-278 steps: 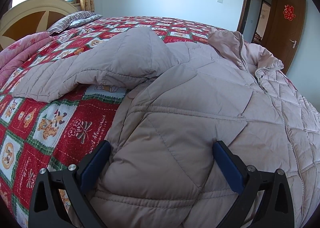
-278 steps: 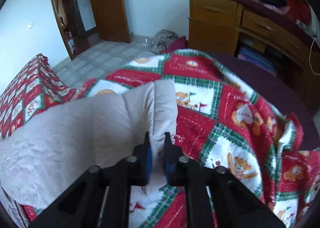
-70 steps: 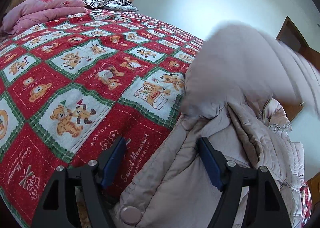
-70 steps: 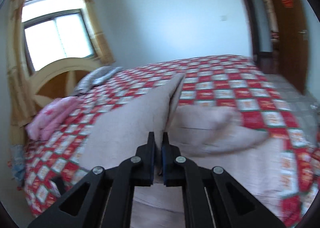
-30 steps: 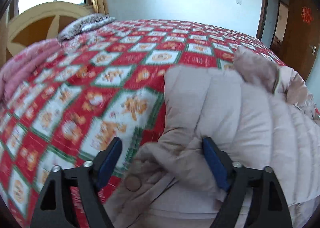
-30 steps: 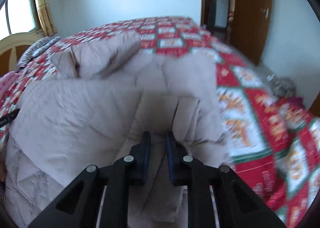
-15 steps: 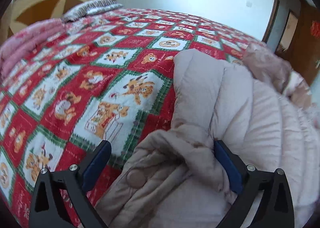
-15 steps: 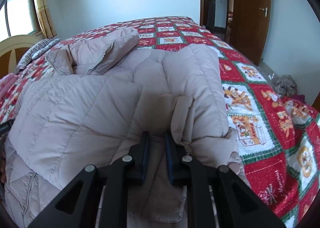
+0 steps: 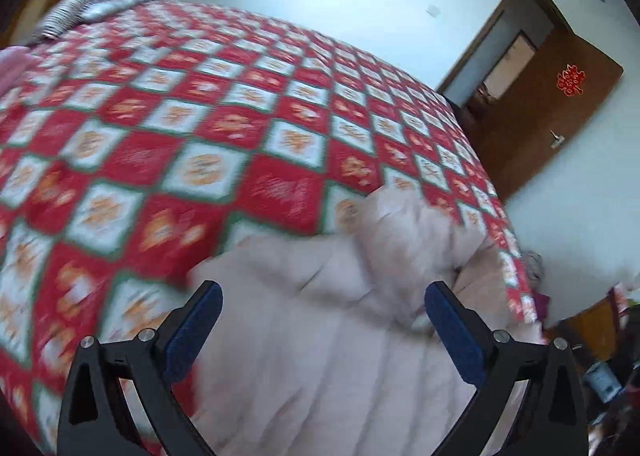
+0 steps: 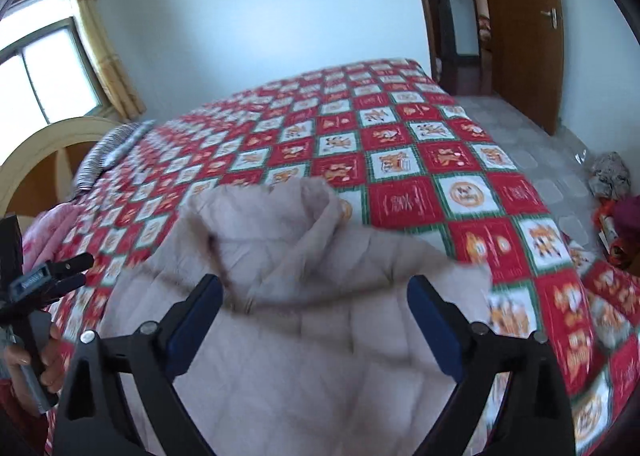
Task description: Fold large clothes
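Through the left wrist camera, my left hand-held gripper (image 9: 322, 302) is standing spread wide with nothing between its blue pads, hanging above the beige padded coat (image 9: 328, 340). The coat is lying in a blurred heap on the red checked bedspread (image 9: 168, 144), near the side of the bed facing the brown door (image 9: 556, 104). A striped pillow (image 9: 84, 4) is sitting at the far head end.

Through the right wrist camera, my right hand-held gripper (image 10: 314, 298) has just been opening and its jaws are gaping wide, clear of the coat (image 10: 296, 296) below them. The coat's hood (image 10: 272, 216) is pointing away from me across the bedspread (image 10: 404, 160). My left hand (image 10: 38, 356) is showing at the left edge, holding its tool.
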